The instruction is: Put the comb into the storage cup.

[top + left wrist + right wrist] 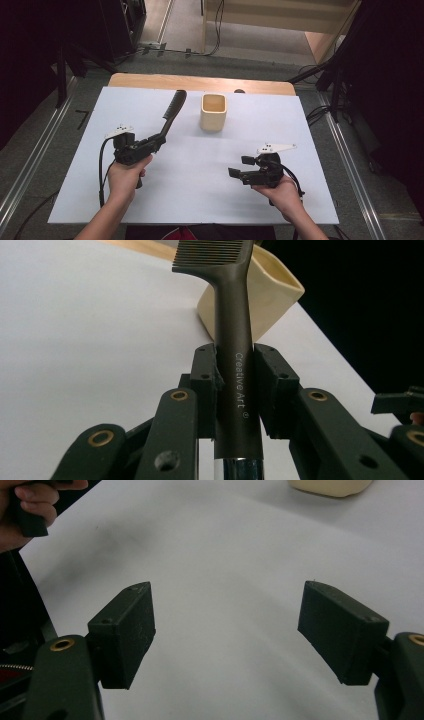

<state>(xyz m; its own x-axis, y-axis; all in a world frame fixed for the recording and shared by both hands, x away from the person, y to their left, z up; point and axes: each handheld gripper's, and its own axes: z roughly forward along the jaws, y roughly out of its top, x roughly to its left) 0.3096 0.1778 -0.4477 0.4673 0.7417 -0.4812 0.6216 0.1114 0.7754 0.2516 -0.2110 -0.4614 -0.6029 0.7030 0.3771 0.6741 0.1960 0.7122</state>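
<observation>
Dark comb clamped in left gripper; right gripper held wide apart and empty.

The long dark brown plastic comb (234, 340) is gripped by its handle between the black pads (205, 385) of the left gripper (159, 141), which are closed firmly against both sides of it. The toothed end is seen projecting past the jaws, up and away from the person, raised off the white table sheet (150, 200) and ending just left of the cream square-sided cup (213, 112). The cup is standing upright near the far middle of the sheet; no contents can be made out inside it. The right gripper (238, 167) is held above the sheet's near right part, its jaws spread well apart with nothing between them.
</observation>
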